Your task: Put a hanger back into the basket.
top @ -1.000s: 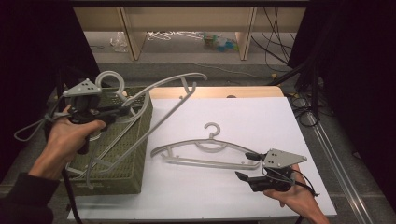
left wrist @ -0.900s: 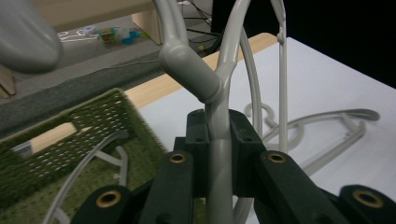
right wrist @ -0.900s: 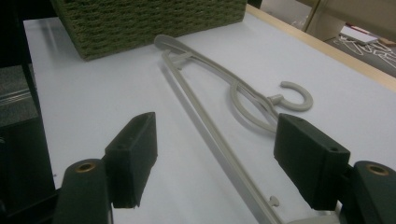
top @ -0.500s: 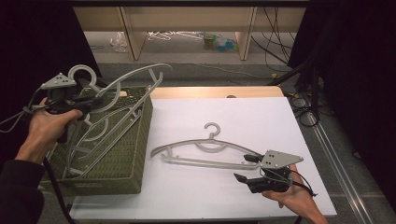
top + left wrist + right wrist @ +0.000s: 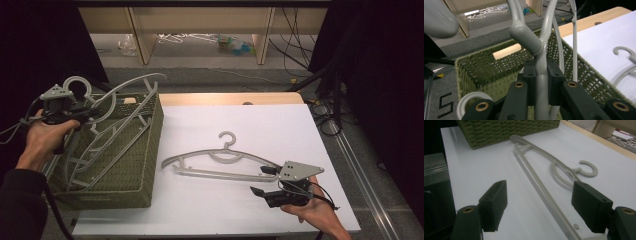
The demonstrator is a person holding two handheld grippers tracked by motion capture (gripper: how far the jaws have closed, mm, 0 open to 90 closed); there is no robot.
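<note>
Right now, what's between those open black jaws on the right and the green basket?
In the high view, the grey hanger lies flat on the white tabletop between the right gripper and the green basket. One hanger end lies between the open jaws, untouched.

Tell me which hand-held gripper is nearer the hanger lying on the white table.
Right. The right hand-held gripper sits at that hanger's near end, jaws open around its bar. The left hand-held gripper is over the green basket, shut on another hanger.
</note>
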